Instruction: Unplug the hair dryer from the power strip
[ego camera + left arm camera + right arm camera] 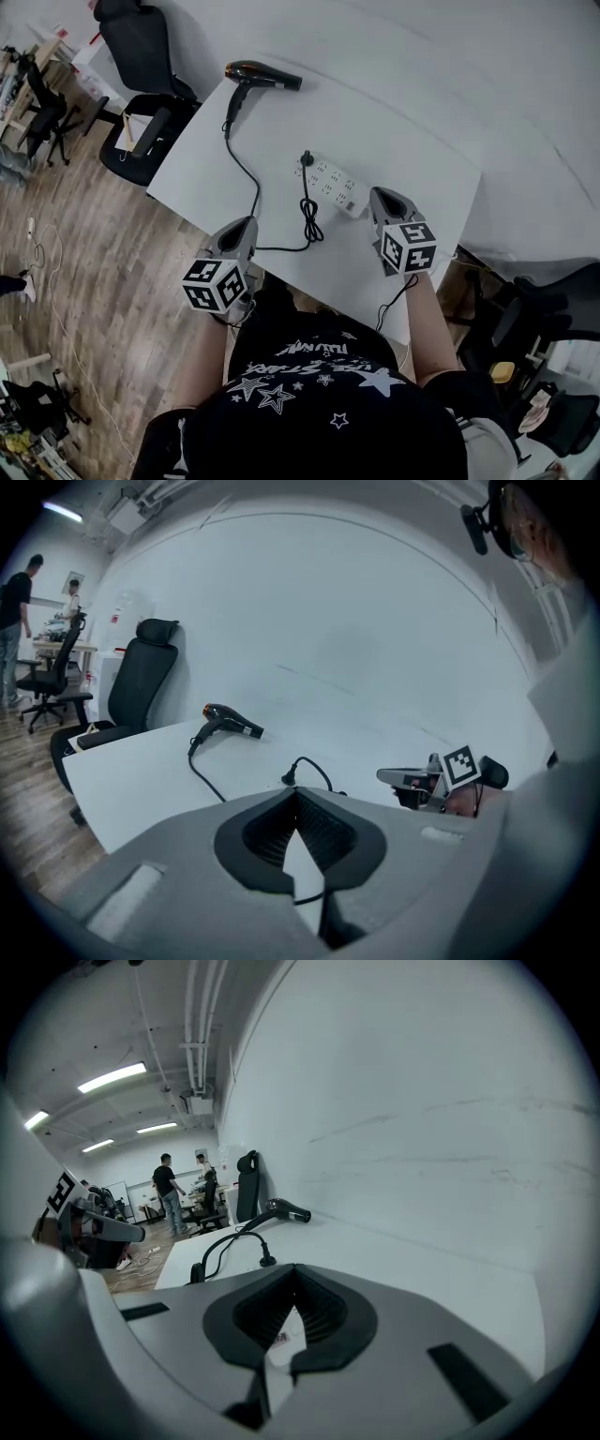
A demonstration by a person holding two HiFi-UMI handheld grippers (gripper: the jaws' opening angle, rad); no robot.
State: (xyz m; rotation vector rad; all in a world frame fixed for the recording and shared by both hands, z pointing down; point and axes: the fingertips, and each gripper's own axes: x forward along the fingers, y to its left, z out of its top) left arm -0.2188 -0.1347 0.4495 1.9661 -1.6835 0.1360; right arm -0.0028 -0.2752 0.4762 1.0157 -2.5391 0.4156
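On the white table point(412, 159), the hair dryer point(262, 75) lies at the far left corner, close to the edge. Its black cord point(246, 169) runs down toward the near edge, bends into a little bunch, and goes up to the plug point(306, 157). The plug sits in the left end of the power strip point(330, 183), which lies in the middle of the table.

The left gripper point(246, 225) is over the near edge, close to the cord. Its tongs are pressed together and hold nothing. The right gripper point(380, 195) is just beside the right end of the power strip. Its tongs are pressed together too, with nothing in them.

There is bare table between the hair dryer and the power strip, and more on the right side. A black chair point(141, 56) stands by the left edge.
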